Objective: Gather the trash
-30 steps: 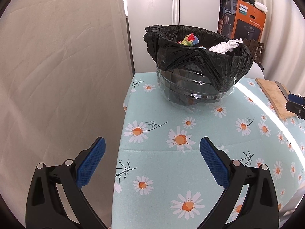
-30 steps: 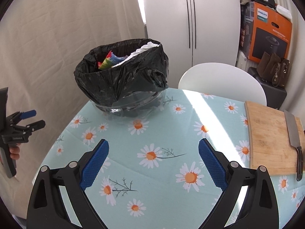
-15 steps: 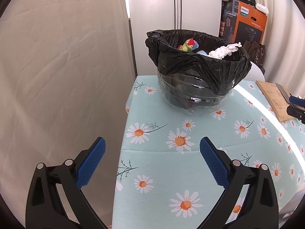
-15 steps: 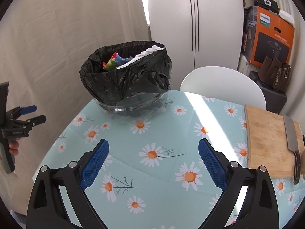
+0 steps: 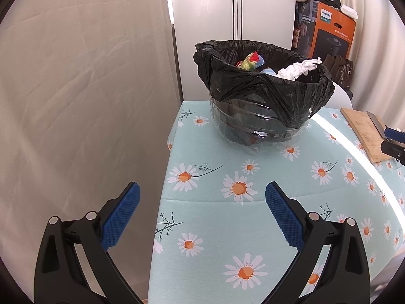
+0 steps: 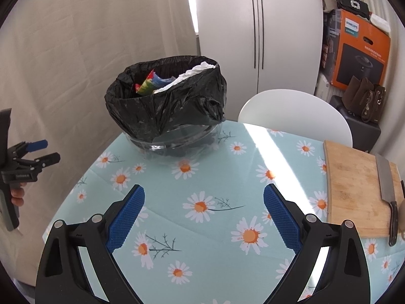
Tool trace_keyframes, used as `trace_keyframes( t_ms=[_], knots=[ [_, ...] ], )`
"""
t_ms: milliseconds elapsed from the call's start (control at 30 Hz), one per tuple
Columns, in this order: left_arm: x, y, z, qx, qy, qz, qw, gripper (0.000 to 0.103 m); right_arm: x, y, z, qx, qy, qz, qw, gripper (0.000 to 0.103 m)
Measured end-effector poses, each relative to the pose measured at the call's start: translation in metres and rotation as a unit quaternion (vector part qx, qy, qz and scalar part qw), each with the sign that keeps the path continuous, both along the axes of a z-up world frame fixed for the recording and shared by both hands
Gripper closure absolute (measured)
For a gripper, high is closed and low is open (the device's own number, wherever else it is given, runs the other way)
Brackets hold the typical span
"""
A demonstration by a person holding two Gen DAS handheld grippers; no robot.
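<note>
A clear bin lined with a black trash bag stands at the far end of the daisy-print table; it also shows in the right wrist view. Inside lie colourful wrappers and crumpled white paper. My left gripper is open and empty, over the table's left edge, well short of the bin. My right gripper is open and empty above the table's middle. The left gripper also shows at the left edge of the right wrist view.
A wooden cutting board with a cleaver lies at the table's right. A white chair stands behind the table. A curtain hangs on the left. An orange box and bags sit at the back right.
Both grippers have pulled back and risen slightly, so the bin looks a little farther away. Both stay open and empty.
</note>
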State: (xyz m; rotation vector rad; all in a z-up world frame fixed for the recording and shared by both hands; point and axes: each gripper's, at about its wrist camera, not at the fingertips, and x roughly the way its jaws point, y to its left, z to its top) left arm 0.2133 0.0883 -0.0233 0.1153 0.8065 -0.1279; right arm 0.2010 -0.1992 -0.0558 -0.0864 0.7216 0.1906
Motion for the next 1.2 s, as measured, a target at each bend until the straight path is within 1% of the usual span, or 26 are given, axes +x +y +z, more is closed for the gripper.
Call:
trace_keyframes(
  t_ms=[133,367,433,567,867,1000,1067,1133,1200],
  knots=[
    [-0.0003,-0.0001,0.0025,-0.007,0.002,0.001,1.0000,0.006,-0.0004,-0.0001,0.0013,0.003,0.000,0.002,1.000,0.012],
    [-0.0026,-0.0016,0.0059,0.004,-0.003,0.000,1.0000,0.006,-0.0003,-0.0011,0.0004,0.007,-0.001,-0.002,1.000,0.012],
    [-0.0028,-0.0008,0.0069,-0.001,-0.003,-0.001,1.0000,0.006,-0.0009,0.0000,0.0004,0.006,-0.001,0.001,1.000,0.012],
    [-0.0036,-0.0001,0.0075,-0.001,-0.002,0.003,1.0000,0.006,-0.0022,0.0027,-0.0003,0.000,0.000,0.002,1.000,0.012],
    [-0.0060,-0.0023,0.0049,0.016,0.000,0.002,0.9999,0.006,-0.0038,0.0061,-0.0001,-0.005,-0.003,0.003,1.000,0.012],
    [-0.0063,-0.0004,0.0051,0.011,0.003,0.005,0.9999,0.006,-0.0022,0.0068,-0.0019,-0.004,-0.001,0.005,1.000,0.012],
    [-0.0064,-0.0004,0.0048,0.007,0.009,-0.001,0.9999,0.006,-0.0019,0.0068,-0.0028,-0.002,0.000,0.007,1.000,0.012],
    [-0.0081,-0.0017,0.0050,0.015,0.003,-0.001,0.9999,0.006,-0.0012,0.0070,-0.0038,-0.002,0.000,0.007,1.000,0.012],
    [-0.0080,-0.0034,0.0041,0.013,0.007,-0.004,0.9999,0.006,0.0000,0.0062,-0.0052,-0.002,0.001,0.007,1.000,0.012]
  ],
)
